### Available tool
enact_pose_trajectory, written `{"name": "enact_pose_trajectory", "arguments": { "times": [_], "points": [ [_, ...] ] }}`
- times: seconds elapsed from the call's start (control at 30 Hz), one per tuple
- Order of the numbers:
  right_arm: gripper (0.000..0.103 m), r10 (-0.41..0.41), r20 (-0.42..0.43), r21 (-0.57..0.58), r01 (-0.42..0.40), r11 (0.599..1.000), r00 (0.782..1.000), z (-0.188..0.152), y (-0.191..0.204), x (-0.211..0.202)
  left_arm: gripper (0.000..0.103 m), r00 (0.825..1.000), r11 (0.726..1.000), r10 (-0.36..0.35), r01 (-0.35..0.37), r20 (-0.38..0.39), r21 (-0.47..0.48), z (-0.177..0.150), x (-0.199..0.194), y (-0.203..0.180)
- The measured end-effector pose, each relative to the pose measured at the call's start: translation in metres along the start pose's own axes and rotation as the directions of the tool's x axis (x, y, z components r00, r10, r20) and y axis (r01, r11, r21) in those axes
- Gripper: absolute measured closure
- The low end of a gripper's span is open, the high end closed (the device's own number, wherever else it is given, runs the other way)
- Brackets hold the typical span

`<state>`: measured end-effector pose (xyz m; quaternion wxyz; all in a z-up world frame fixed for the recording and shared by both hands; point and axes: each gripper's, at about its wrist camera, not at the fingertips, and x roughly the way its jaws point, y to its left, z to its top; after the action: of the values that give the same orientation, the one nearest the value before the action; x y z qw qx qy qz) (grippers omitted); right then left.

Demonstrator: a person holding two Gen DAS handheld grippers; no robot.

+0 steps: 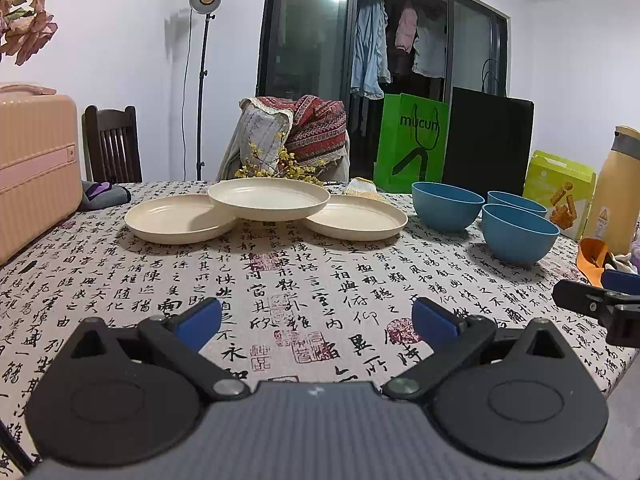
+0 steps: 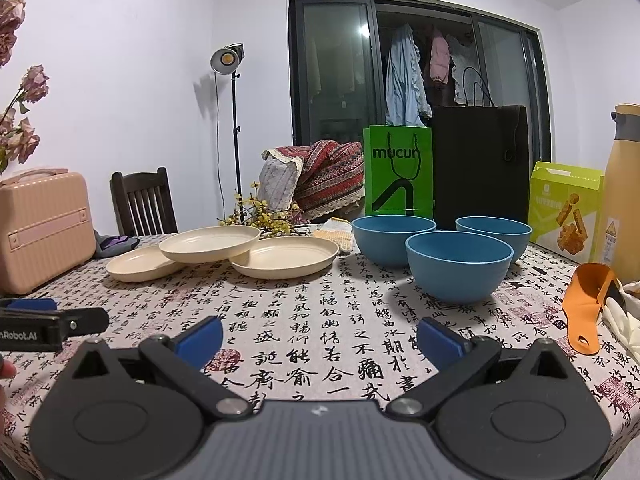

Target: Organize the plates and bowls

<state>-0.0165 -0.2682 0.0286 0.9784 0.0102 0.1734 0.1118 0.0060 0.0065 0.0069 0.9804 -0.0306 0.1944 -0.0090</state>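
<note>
Two hand-held grippers, left (image 1: 316, 320) and right (image 2: 320, 338), gape empty over bare tablecloth (image 1: 320, 276) short of the plates (image 1: 268, 198).

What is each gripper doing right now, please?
Left gripper: open, holding nothing.
Right gripper: open, holding nothing.
</note>
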Motion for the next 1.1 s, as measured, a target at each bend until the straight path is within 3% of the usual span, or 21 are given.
{"name": "enact_pose_trajectory", "arguments": {
  "times": [0.57, 0.73, 1.1],
  "points": [
    [0.000, 0.000, -0.002, -0.003, 0.000, 1.000, 1.000, 0.000, 0.002, 0.002, 0.000, 1.000, 1.000, 0.006, -0.006, 0.008, -0.004, 0.002, 0.000, 0.002],
    [0.000, -0.021, 0.019, -0.030, 0.021, 0.999, 1.000, 0.002, 0.003, 0.003, 0.000, 1.000, 1.000, 0.014, -0.014, 0.026, 0.001, 0.006, -0.001, 0.003],
    [0.000, 0.016, 0.065, -0.038, -0.014, 0.999, 0.998, 0.016, 0.008, 0.009, 0.000, 0.996, 0.999, 0.029, -0.031, 0.083, 0.019, 0.022, -0.001, 0.006]
  ]
}}
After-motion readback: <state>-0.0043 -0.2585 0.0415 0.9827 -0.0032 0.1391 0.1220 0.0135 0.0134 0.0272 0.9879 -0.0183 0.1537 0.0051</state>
